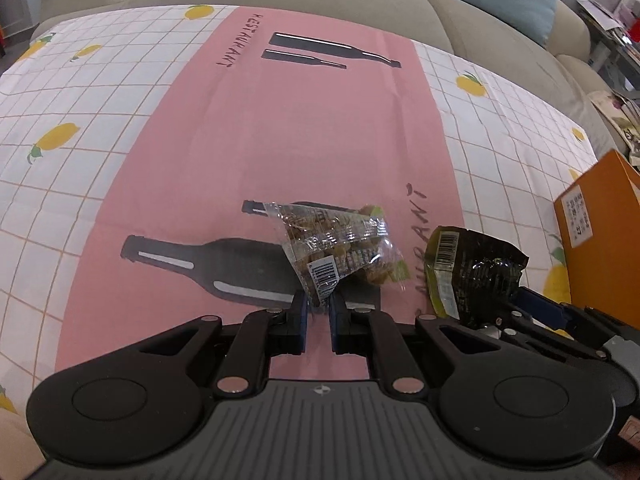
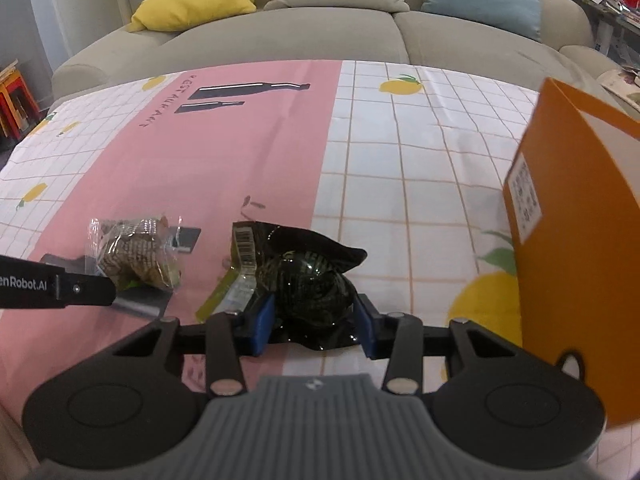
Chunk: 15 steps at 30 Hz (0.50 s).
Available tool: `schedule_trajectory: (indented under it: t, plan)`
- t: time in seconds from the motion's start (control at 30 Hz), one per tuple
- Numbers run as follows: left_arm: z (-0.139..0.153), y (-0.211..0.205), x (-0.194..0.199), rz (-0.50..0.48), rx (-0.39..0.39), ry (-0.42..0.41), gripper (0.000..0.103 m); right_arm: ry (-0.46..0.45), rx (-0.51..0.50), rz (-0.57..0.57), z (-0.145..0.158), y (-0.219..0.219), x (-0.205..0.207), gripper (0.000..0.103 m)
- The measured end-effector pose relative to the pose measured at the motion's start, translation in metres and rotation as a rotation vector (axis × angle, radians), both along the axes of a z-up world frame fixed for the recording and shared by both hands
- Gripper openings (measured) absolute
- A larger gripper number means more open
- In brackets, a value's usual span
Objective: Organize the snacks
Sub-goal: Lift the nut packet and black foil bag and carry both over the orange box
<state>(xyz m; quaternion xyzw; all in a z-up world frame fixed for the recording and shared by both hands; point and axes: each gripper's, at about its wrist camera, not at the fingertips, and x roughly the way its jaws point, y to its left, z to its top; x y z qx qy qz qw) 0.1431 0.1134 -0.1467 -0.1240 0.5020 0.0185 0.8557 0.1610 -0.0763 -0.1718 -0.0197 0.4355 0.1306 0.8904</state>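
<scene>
Between the blue pads of the left gripper [image 1: 318, 306] a clear packet of nuts [image 1: 336, 242] is pinched by its corner, the fingers almost together. The right gripper [image 2: 316, 326], just beside the orange box [image 2: 576, 248], has its pads [image 2: 262, 320] against a crumpled black snack bag [image 2: 308, 280], clamped at a middling width. Both packets hang just above the pink cloth [image 1: 280, 140], the clear 1 farther from the box than the black 1. Judging by this, 2 snacks are picked up but neither is yet in the box, whose inside cannot be seen; delivery of both remains.
</scene>
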Motion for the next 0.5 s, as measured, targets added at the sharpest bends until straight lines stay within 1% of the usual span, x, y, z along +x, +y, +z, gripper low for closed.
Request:
schedule_trajectory:
  t: [0.1,0.13,0.2,0.23,0.3,0.33,0.4,0.5]
  plan:
    - [0.004,0.001,-0.003,-0.017,-0.023,-0.033,0.015,0.002,0.017,-0.004,0.002,-0.006,-0.004,0.042]
    - [0.007,0.002,-0.004,-0.027,-0.034,-0.049,0.020,0.000,0.023,-0.002,0.003,-0.009,-0.005,0.042]
    - [0.011,0.001,-0.007,-0.054,-0.041,-0.076,0.044,-0.013,0.033,-0.002,0.007,-0.013,-0.005,0.045]
    - [0.014,0.000,-0.008,-0.072,-0.036,-0.091,0.049,-0.020,0.039,0.000,0.010,-0.015,-0.006,0.047]
    - [0.020,-0.004,-0.012,-0.121,-0.004,-0.131,0.059,-0.038,0.045,0.000,0.015,-0.018,-0.010,0.056]
    - [0.023,-0.007,-0.013,-0.152,0.022,-0.150,0.061,-0.050,0.046,0.002,0.018,-0.020,-0.011,0.057]
    - [0.027,-0.010,-0.010,-0.200,0.067,-0.180,0.069,-0.068,0.043,0.008,0.021,-0.021,-0.014,0.060]
    - [0.028,-0.014,-0.001,-0.243,0.123,-0.186,0.071,-0.078,0.061,0.012,0.024,-0.022,-0.015,0.065]
